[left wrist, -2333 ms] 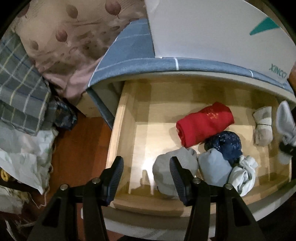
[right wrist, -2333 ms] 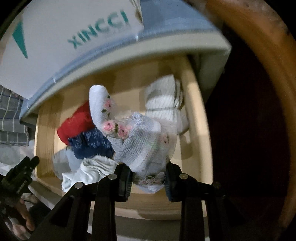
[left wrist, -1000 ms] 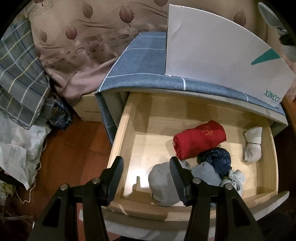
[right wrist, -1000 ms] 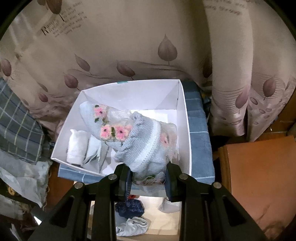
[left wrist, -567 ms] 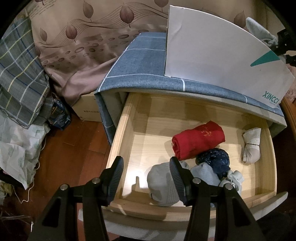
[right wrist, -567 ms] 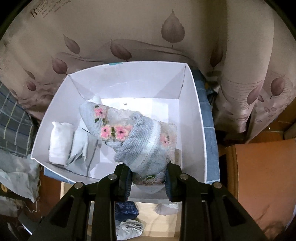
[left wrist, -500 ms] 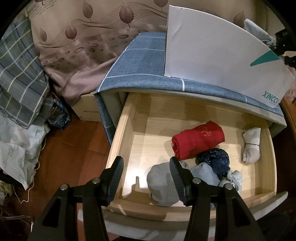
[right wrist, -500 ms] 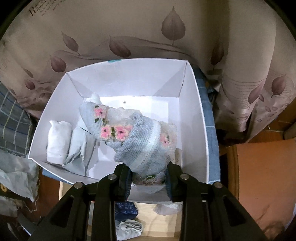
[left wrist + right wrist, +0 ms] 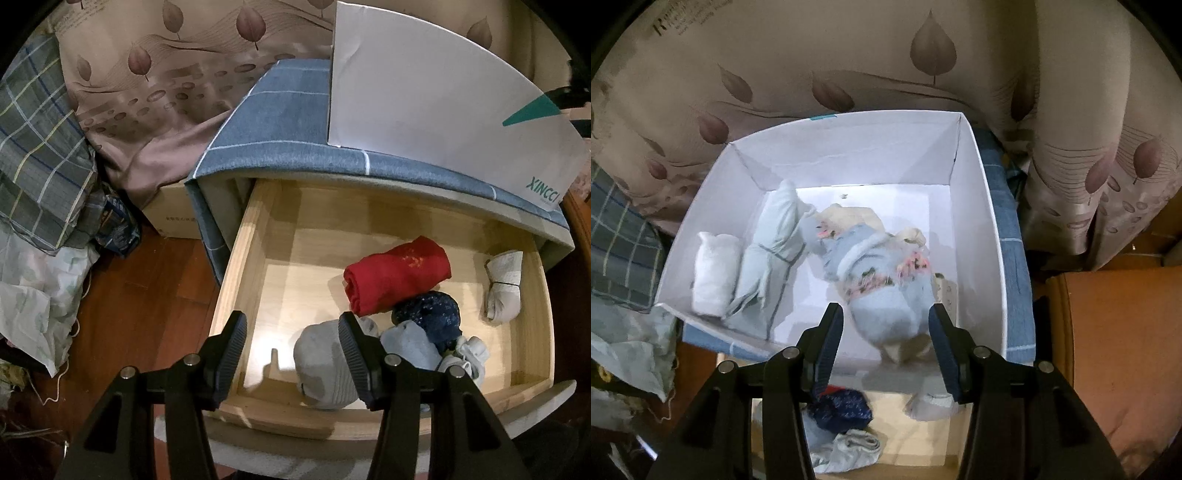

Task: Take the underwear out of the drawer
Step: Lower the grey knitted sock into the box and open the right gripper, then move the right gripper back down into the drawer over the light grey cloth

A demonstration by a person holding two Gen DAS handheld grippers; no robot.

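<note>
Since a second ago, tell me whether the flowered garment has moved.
Yes. The flowered garment has dropped from the opening right gripper onto the white box floor, beside the pale green bundle.

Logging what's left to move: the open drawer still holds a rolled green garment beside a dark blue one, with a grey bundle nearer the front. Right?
Not quite: the rolled garment is red, not green, as the left wrist view shows. It does lie in the open drawer beside the dark blue one, with the grey bundle nearer the front.
</note>
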